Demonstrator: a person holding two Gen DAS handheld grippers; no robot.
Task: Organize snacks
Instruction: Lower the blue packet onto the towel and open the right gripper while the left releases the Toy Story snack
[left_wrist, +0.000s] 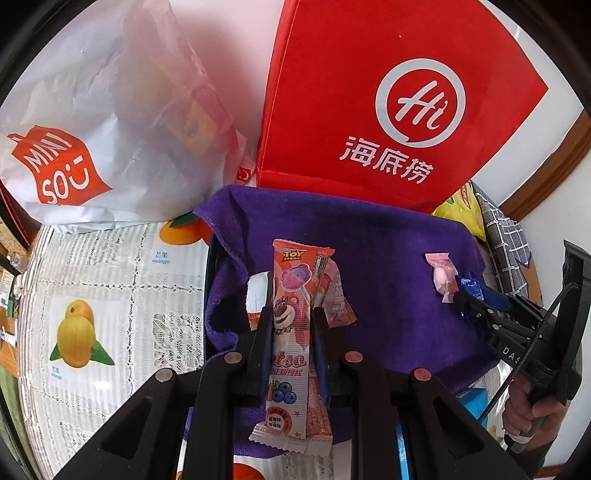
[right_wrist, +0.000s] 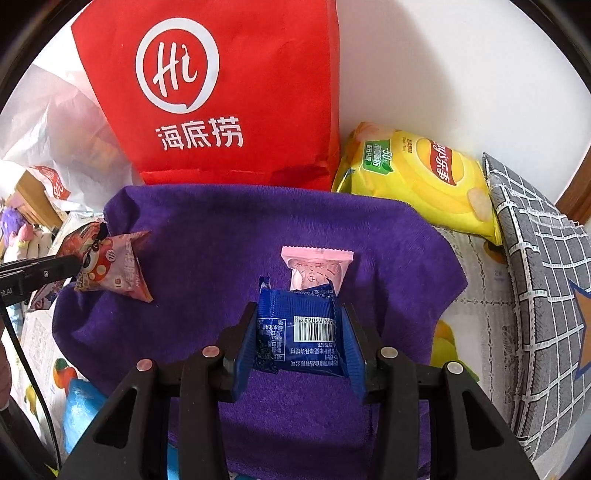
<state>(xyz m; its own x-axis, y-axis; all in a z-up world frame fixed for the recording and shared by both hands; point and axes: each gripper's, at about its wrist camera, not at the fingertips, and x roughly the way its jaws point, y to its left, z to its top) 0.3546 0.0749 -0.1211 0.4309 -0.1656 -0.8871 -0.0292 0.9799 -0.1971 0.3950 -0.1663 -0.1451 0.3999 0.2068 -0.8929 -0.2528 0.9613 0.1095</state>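
My left gripper (left_wrist: 290, 315) is shut on a long pink Toy Story candy packet (left_wrist: 290, 332), held above a purple towel (left_wrist: 388, 258); more pink wrappers (left_wrist: 338, 299) sit behind it between the fingers. In the right wrist view that same pink bundle (right_wrist: 110, 266) hangs at the left, clamped in the left gripper's tip (right_wrist: 74, 266). My right gripper (right_wrist: 299, 314) is shut on a blue snack packet (right_wrist: 299, 328) over the towel (right_wrist: 258, 229). A small pink wrapped sweet (right_wrist: 316, 269) lies on the towel just beyond the blue packet. From the left wrist view, the right gripper (left_wrist: 467, 295) holds the blue packet (left_wrist: 471, 286) beside the pink sweet (left_wrist: 443, 275).
A red Haidilao bag (right_wrist: 221, 92) stands behind the towel, and a white Miniso bag (left_wrist: 92, 129) is to its left. A yellow chip bag (right_wrist: 424, 177) leans at the back right by a grey checked cloth (right_wrist: 535, 258). A fruit-print tablecloth (left_wrist: 110, 295) covers the table. A hand (left_wrist: 532, 413) grips the right tool.
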